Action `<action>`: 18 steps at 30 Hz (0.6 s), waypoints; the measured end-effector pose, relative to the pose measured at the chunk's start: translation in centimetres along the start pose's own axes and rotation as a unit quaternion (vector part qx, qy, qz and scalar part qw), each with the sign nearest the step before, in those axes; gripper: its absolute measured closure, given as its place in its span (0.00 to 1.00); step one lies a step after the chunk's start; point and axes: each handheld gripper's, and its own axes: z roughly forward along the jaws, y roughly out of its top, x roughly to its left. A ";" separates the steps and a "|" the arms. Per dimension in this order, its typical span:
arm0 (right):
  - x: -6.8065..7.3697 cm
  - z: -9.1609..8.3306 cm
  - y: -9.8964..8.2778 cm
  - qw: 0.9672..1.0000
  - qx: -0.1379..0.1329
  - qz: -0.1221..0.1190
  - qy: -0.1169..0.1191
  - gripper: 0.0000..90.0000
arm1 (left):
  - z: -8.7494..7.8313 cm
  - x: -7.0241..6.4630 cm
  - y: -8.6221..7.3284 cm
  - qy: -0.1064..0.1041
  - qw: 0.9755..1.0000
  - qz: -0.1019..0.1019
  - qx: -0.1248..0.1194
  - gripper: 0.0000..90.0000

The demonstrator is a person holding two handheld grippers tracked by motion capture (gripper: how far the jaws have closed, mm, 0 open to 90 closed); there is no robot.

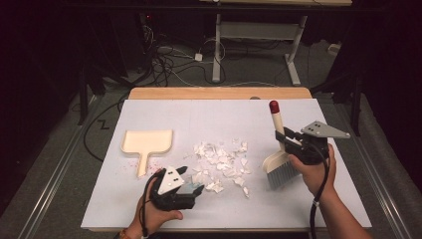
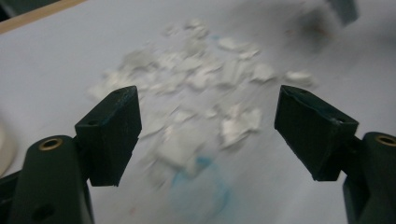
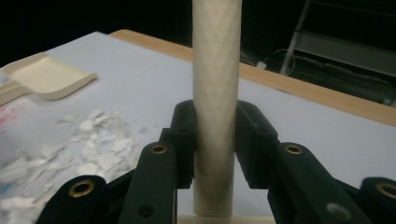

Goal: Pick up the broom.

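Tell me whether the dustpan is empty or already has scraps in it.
Empty. The dustpan lies flat with a bare tray, and the paper scraps are still scattered on the table beside it.

Cream dustpan (image 1: pixel 148 141), white paper scraps (image 1: pixel 221 162), cream brush (image 1: pixel 278 160) with red-tipped handle and grey bristles, pale grey table (image 1: pixel 199 119)

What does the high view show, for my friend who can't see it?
The right tool holds a brush by its handle beside a pile of torn paper scraps on a white table. The left tool is open near a cream dustpan.
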 end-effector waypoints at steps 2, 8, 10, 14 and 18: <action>1.3 0.0 0.2 1.000 -0.004 -0.011 0.011 0.79 | 0.8 -1.0 1.5 -0.027 1.000 0.001 -0.013 0.25; 4.4 0.2 0.3 0.998 -0.001 -0.027 0.048 0.79 | 3.5 -3.9 5.3 -0.086 0.995 0.016 -0.042 0.25; 5.1 0.2 0.3 0.998 -0.003 -0.037 0.056 0.79 | 4.7 -4.7 6.0 -0.094 0.995 0.018 -0.037 0.25; 6.3 0.2 0.2 0.997 -0.004 -0.048 0.066 0.79 | 6.5 -5.5 6.5 -0.102 0.994 0.010 -0.029 0.26; 7.0 0.0 0.1 0.996 -0.011 -0.046 0.074 0.79 | 7.8 -5.7 6.5 -0.100 0.995 -0.004 -0.021 0.29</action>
